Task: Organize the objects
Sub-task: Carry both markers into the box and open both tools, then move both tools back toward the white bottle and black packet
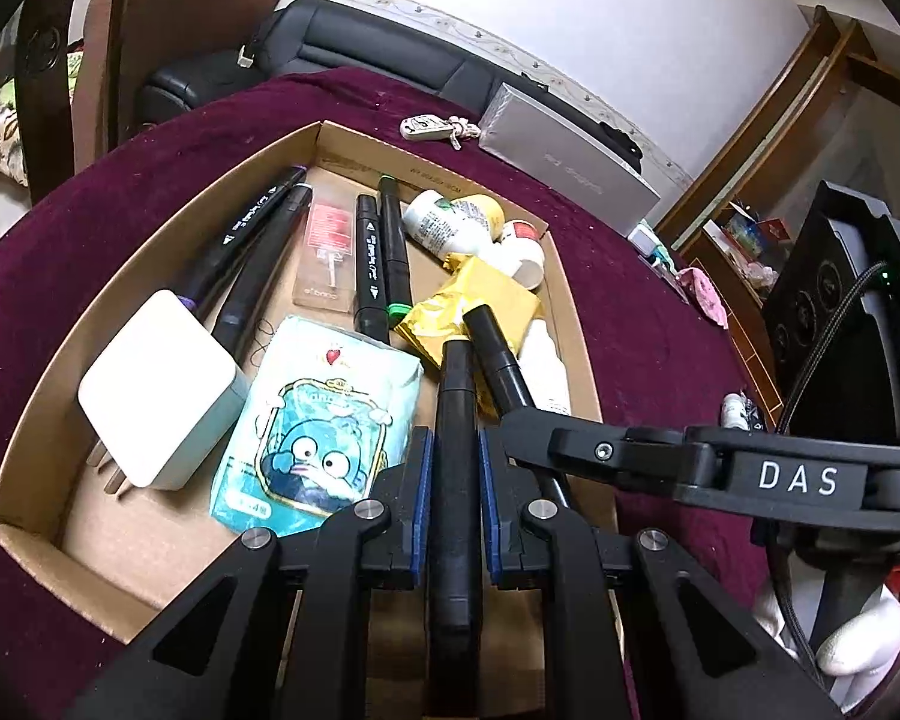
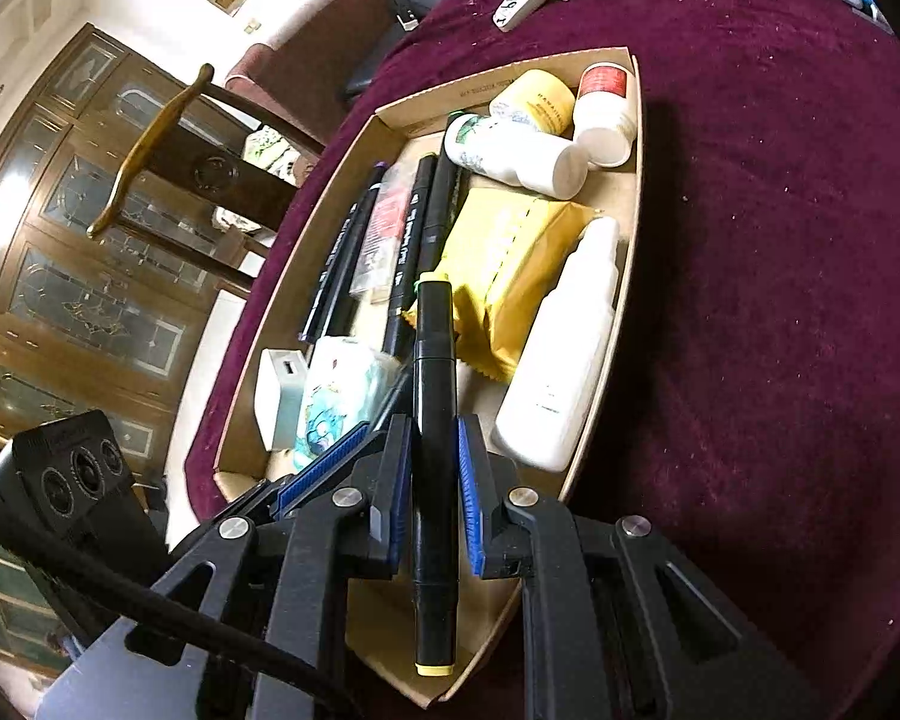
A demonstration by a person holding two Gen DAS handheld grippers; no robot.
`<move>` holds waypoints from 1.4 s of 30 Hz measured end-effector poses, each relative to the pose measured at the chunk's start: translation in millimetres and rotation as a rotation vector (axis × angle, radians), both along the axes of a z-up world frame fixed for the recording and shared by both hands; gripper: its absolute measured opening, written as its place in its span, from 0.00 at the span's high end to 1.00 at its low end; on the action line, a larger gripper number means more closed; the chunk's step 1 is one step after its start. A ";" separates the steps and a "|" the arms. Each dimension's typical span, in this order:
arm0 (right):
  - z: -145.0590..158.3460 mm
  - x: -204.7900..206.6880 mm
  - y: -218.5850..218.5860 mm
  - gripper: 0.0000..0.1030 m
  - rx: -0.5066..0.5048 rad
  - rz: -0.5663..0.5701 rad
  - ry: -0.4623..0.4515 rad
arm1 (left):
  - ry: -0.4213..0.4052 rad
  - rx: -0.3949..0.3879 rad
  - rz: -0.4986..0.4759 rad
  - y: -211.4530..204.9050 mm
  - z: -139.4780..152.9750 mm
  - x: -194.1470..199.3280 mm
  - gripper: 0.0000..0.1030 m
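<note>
An open cardboard box (image 1: 150, 240) (image 2: 627, 276) lies on a maroon tablecloth (image 1: 90, 228). It holds several black markers (image 1: 369, 252), a white charger (image 1: 156, 390), a blue cartoon tissue pack (image 1: 324, 420), a yellow packet (image 1: 480, 294) (image 2: 510, 252) and white bottles (image 1: 444, 222) (image 2: 564, 354). My left gripper (image 1: 453, 450) is shut on a black marker (image 1: 455, 420) over the box's near end. Just to its right, my right gripper (image 2: 435, 462) (image 1: 525, 420) is shut on a second black marker (image 2: 433, 420) with a yellow end cap. The left gripper's blue pad (image 2: 324, 468) shows beside it.
A key fob with keys (image 1: 426, 126) (image 2: 522, 0) and a silver box (image 1: 570, 162) lie on the cloth beyond the cardboard box. A dark sofa (image 1: 342, 42) and a wooden chair (image 2: 168, 138) stand past the table edge. A white-gloved hand (image 1: 858, 630) grips the right tool.
</note>
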State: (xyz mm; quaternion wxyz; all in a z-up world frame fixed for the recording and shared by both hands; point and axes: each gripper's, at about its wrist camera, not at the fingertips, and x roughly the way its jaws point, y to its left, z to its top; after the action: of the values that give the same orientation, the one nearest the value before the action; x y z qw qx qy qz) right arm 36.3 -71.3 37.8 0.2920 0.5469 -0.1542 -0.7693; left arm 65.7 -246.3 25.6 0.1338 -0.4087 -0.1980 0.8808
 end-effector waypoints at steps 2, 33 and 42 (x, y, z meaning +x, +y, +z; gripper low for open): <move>-1.2 -2.1 0.8 0.87 0.007 -0.009 -0.001 | -0.001 0.009 0.003 -0.6 -1.5 -1.7 0.89; 70.8 50.1 35.9 0.58 0.384 -0.136 0.481 | 0.091 0.068 -0.011 16.9 52.8 20.5 0.48; 77.9 45.3 97.6 0.58 0.473 -0.266 0.521 | 0.090 0.003 -0.087 67.9 65.4 20.8 0.48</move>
State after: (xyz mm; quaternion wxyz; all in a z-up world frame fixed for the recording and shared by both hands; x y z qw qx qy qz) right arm 81.6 26.3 115.7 0.0846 0.3606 0.0372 -0.9281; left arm 86.5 -178.3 91.1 0.1811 -0.3765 -0.1751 0.8915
